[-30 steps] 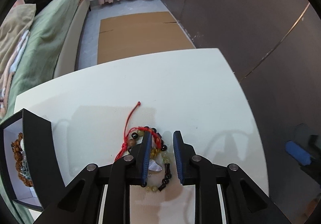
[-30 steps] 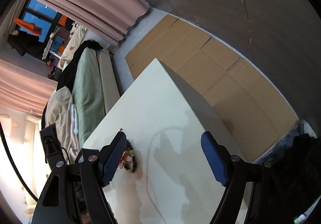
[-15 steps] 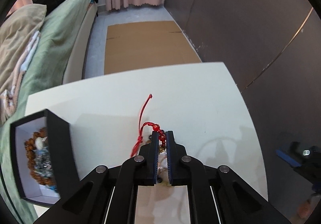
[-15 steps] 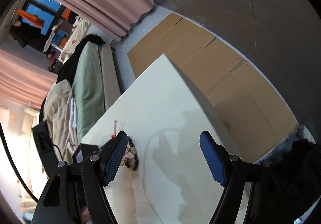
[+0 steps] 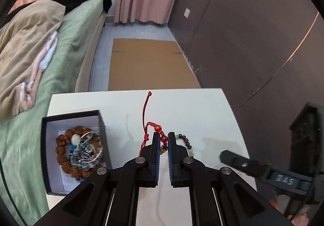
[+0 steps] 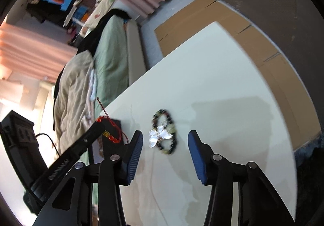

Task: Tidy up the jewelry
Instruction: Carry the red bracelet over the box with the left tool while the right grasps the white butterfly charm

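My left gripper (image 5: 163,135) is shut on a red cord bracelet (image 5: 158,128) with red beads and holds it above the white table (image 5: 192,108), its cord tail pointing away. A dark-and-green bead bracelet (image 6: 164,124) with a white flower-shaped piece (image 6: 160,135) lies on the table (image 6: 222,84), just ahead of and between the fingers of my right gripper (image 6: 165,141). Those jaws are closing and do not touch it. The same bracelet (image 5: 186,143) shows to the right of my left fingers. The right gripper's finger (image 5: 232,158) enters from the right.
A black box (image 5: 70,114) with a white lining sits at the table's left and holds a brown bead bracelet (image 5: 64,145) and silvery-blue pieces. Beyond the table are a green bed (image 5: 70,43), cardboard (image 5: 147,64) on the floor and a dark wall.
The left jaws shut on the red bracelet and lifted it off the bead bracelet, drawing back and up. The right gripper came toward the bead bracelet and its jaws narrowed.
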The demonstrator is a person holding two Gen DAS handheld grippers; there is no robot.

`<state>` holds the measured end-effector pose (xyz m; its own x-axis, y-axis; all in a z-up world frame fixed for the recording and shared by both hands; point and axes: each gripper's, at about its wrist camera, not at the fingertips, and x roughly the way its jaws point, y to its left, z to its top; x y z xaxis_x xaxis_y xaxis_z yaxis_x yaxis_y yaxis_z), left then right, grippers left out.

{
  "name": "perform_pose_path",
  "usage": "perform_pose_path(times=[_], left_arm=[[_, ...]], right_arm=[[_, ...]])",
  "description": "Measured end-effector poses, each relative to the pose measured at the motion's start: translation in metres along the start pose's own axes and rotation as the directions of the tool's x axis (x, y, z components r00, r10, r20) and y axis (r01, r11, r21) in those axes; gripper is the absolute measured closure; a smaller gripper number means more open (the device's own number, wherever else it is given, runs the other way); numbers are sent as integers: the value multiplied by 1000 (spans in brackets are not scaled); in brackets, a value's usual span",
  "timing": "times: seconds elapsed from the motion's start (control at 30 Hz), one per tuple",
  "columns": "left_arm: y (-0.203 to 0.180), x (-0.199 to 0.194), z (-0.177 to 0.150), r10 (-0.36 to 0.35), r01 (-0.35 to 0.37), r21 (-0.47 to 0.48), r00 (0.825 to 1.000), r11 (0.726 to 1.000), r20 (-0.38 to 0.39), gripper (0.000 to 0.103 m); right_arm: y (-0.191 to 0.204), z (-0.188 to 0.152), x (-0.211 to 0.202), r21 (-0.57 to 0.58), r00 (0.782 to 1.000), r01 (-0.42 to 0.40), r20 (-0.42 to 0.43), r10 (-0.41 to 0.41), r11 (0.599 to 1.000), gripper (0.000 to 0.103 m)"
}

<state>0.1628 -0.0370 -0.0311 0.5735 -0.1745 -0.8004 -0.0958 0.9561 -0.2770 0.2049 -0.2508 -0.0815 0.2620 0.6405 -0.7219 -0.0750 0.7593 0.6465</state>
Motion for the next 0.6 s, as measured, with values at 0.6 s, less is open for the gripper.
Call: perform_pose_path(times=[0.6], left_arm=[[63,-53,-1,-120,133,-107,986,985,120,96]], right_arm=[[51,-14,60,-222,981,169,-54,-186,960,60]])
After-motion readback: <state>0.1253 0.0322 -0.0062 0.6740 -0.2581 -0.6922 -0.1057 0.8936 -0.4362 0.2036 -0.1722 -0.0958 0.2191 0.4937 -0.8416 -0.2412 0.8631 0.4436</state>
